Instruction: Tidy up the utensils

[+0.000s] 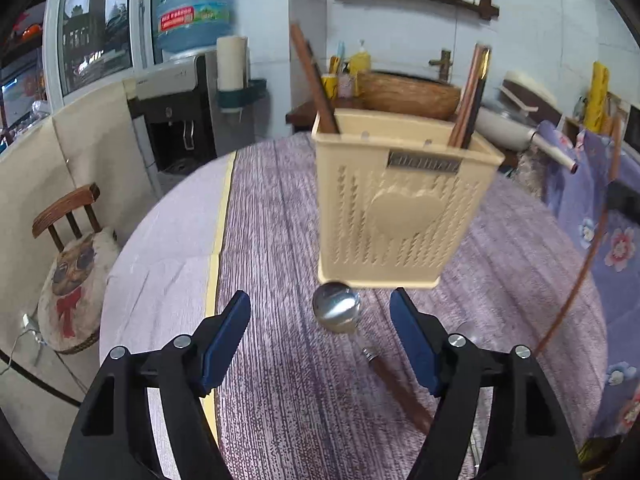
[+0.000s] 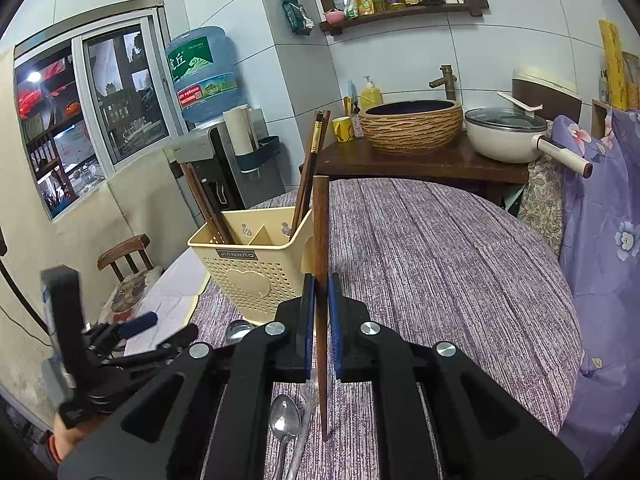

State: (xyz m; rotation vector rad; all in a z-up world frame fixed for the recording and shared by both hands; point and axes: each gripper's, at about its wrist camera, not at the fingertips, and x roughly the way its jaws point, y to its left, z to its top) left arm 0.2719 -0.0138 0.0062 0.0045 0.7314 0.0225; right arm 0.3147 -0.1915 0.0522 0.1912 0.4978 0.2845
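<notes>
A cream perforated utensil holder [image 1: 396,204] stands on the purple tablecloth, with chopsticks [image 1: 316,84] leaning in it. My left gripper [image 1: 320,336] is open, its fingers on either side of a wooden-handled steel spoon [image 1: 338,308] that lies just in front of the holder. My right gripper [image 2: 319,312] is shut on a dark wooden chopstick [image 2: 320,240], held upright just right of the holder [image 2: 252,264]. A steel spoon [image 2: 285,424] lies on the cloth below it. The left gripper shows at the lower left of the right wrist view [image 2: 132,332].
The round table [image 2: 460,272] carries the purple cloth. A wooden chair with a cushion [image 1: 76,264] stands to the left. A flowered purple fabric [image 2: 604,220] hangs at the right. Behind are a water dispenser [image 2: 204,76], a basin [image 2: 412,124] and a white pan [image 2: 508,132].
</notes>
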